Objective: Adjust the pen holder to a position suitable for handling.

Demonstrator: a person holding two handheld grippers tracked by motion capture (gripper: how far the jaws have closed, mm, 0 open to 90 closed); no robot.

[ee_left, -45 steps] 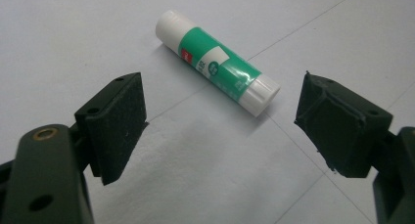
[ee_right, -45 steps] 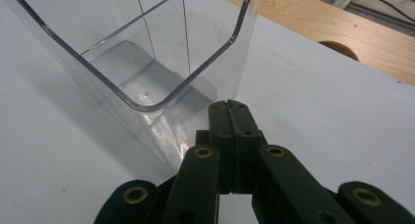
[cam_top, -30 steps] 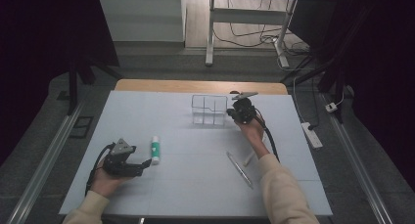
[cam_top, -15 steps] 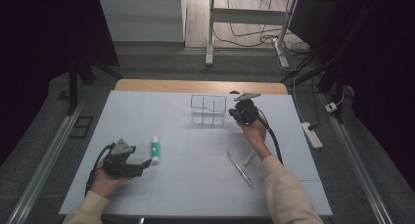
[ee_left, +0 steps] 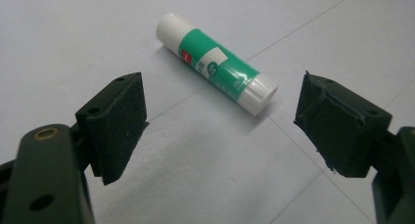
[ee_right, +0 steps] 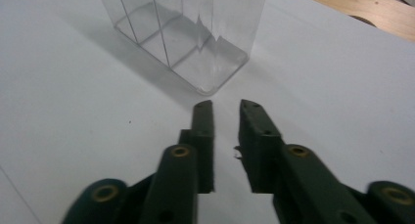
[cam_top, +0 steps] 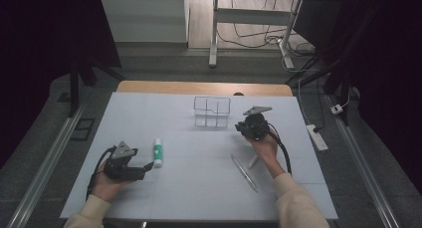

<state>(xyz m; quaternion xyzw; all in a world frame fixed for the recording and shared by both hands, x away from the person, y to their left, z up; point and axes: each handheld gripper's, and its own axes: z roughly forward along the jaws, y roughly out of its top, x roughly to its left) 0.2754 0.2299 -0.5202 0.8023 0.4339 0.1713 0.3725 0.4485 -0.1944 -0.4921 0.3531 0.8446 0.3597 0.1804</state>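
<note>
Now right gripper (cam_top: 247, 125) low near clear organizer (cam_top: 212, 111), jaws just opening narrowly, empty; left gripper (cam_top: 148, 166) level, wide, facing glue stick (cam_top: 158, 152).

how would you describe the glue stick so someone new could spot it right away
On the pale table, look to the near left, just ahead of the left gripper. The glue stick lies flat there: a short tube with a green label and white ends, much stubbier than the thin pen on the right.

A small white glue stick with a green label (cam_top: 158, 152) is laid flat on its side, well off to the near left of the clear plastic compartmented organiser box (cam_top: 212, 111), which is stood upright.
</note>
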